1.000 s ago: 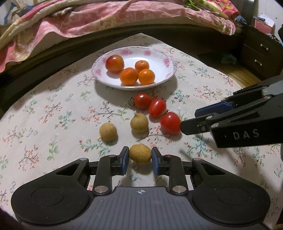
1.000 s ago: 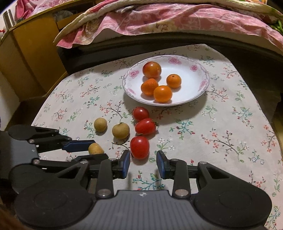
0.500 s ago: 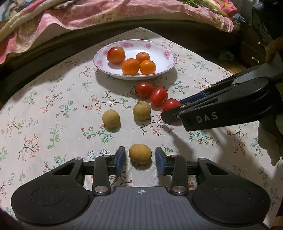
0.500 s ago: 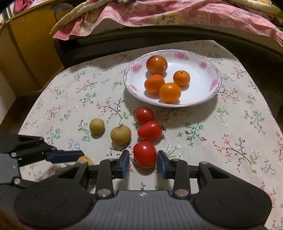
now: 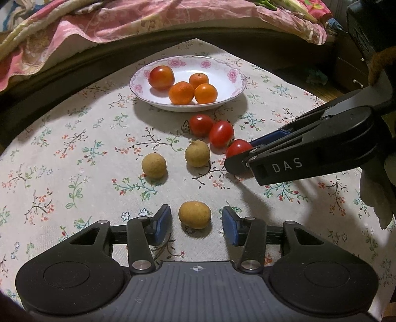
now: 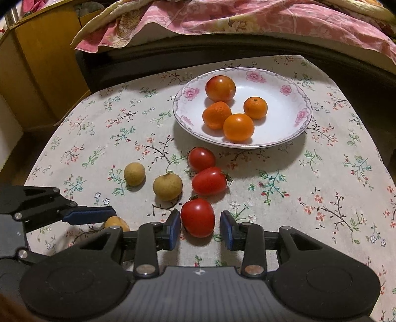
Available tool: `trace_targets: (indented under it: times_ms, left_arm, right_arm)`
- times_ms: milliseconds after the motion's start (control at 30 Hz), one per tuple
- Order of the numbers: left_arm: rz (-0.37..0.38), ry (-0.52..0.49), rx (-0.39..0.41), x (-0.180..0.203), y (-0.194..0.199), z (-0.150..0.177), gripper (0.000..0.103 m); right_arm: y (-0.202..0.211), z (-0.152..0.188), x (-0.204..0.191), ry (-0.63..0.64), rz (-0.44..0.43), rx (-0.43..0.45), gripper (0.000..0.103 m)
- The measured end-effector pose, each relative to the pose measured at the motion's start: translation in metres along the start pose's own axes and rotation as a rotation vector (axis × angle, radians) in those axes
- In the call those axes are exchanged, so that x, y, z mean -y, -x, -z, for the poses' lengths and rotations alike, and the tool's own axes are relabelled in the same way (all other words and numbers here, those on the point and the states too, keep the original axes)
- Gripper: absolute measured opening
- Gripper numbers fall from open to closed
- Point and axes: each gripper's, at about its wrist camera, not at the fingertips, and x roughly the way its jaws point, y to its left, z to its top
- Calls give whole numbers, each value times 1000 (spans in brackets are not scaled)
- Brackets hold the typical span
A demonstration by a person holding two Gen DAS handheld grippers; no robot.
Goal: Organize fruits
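The left claw (image 5: 196,224) stands wide open around a longan (image 5: 194,214), touching neither side; closing off-centre could roll it across the tabletop (image 5: 74,148). The right claw (image 6: 200,229), open too, brackets a cherry tomato (image 6: 198,217), left pad almost touching; overtightening could burst it.

A home bedroom: pink quilted bed (image 6: 247,22) behind a floral-clothed table (image 6: 321,198).
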Motion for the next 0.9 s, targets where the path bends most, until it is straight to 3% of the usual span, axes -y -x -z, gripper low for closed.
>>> trace_targets:
  times_ms: [367, 900]
  left_arm:
    - [7, -2, 4, -1, -1, -1, 36]
    - [8, -1, 43, 1, 5, -12, 35]
  right_arm:
    - [2, 0, -7, 31, 18, -9, 33]
    - [19, -5, -2, 6, 6, 31, 33]
